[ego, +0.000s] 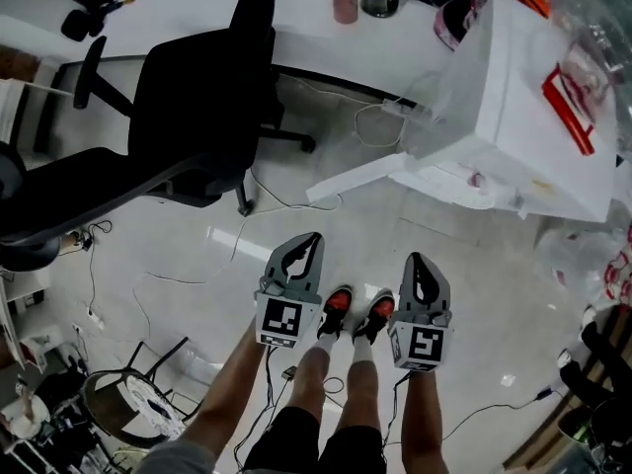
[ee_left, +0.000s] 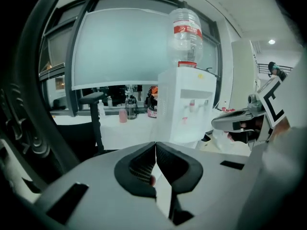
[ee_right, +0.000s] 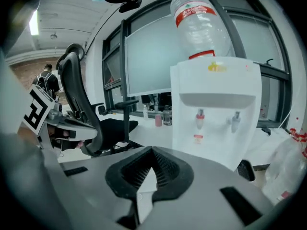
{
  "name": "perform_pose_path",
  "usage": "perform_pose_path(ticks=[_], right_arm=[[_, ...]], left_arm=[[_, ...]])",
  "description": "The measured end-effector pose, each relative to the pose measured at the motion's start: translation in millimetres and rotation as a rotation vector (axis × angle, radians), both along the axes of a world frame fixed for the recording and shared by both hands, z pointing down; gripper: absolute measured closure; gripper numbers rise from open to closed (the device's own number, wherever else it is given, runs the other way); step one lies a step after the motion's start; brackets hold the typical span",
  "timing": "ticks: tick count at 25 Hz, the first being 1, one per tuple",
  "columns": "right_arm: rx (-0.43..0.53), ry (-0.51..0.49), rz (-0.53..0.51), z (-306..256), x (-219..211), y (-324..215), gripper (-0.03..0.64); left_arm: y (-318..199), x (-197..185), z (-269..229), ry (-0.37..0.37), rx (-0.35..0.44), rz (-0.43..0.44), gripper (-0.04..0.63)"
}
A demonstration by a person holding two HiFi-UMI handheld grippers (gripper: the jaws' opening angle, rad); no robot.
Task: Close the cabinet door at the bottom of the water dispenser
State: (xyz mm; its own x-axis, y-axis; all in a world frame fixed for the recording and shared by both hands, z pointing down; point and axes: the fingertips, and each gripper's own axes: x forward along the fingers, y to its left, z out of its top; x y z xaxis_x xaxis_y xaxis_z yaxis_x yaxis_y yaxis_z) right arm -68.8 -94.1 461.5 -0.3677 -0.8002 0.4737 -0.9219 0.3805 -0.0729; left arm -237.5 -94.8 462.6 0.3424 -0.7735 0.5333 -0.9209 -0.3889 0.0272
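The white water dispenser stands at the upper right of the head view, with an upturned bottle on top. Its bottom cabinet door hangs open, swung out over the floor towards me. My left gripper and right gripper are side by side above my feet, short of the door and apart from it. Both are shut and hold nothing. The left gripper view shows shut jaws with the dispenser ahead. The right gripper view shows shut jaws facing the dispenser and its taps.
A black office chair stands to the left, in front of a white desk with a pink cup. Cables run over the floor. A round stool and clutter sit at lower left. My red shoes are between the grippers.
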Motion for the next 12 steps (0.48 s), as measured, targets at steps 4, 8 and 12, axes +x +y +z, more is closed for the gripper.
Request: perform_pose_path(ticks=[4,8,12], right_arm=[[-0.019,0.006,-0.047,56,-9,-8,0.601],[-0.042,0.004,-0.078,112,-14,-13,0.601],[-0.055,0.021,-0.101,161,-19,-17,0.601]], left_arm=[[-8,-8,57,0.022,-0.016,-0.034,0.571],[-12,-16,112,0.013,-0.033,-0.058,0.571],[-14,-21,159,0.005,-0.041,-0.064,0.571]])
